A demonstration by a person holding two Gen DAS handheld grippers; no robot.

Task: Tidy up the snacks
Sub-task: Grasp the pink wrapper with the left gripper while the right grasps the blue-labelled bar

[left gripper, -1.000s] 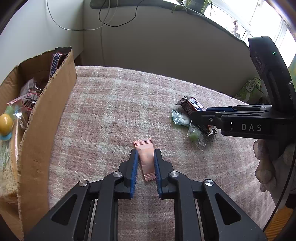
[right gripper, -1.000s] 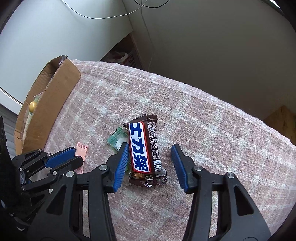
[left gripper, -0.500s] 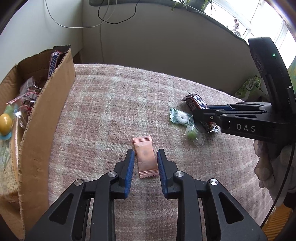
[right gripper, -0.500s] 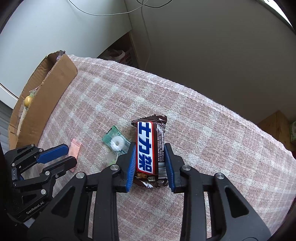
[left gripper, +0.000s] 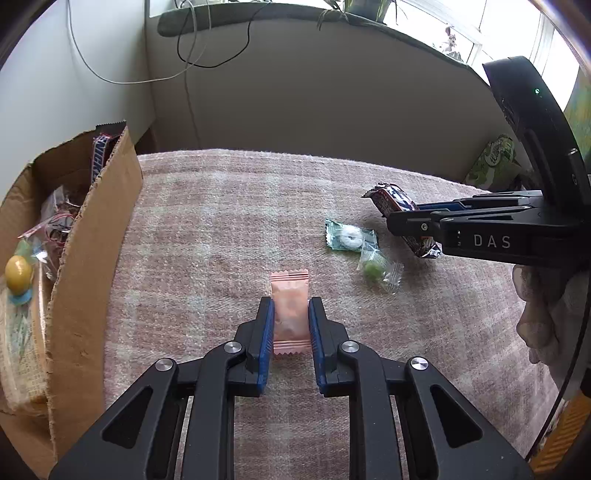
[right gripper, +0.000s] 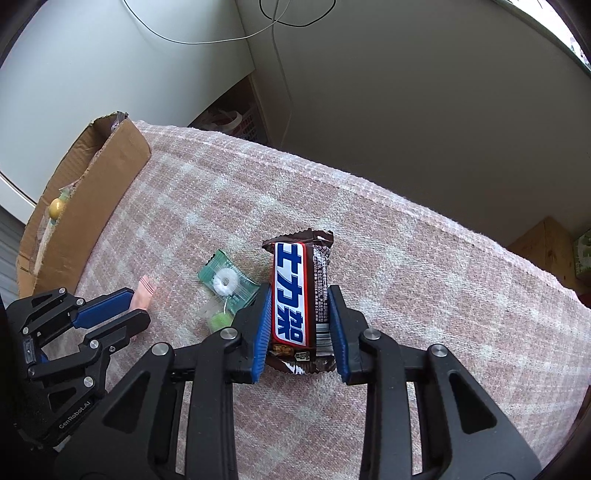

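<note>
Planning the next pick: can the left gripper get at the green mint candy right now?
Probably not yet: the left gripper is shut on the pink candy. The path across the cloth to the mint candy looks free.

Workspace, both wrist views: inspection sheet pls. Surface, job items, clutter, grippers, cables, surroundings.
Surface: pink plaid cloth over the table.
Job's things: pink sachet, chocolate bar, green ring-candy packet and clear green-candy wrapper lie on the cloth; cardboard box at its left edge already holds snacks.
Clutter: nothing seen.
Grippers: left gripper has just been closing, pads now on the pink sachet; right gripper clamps the chocolate bar.
Cables: white and black cables hang on the wall.
Surroundings: grey wall, window ledge with plants.
</note>
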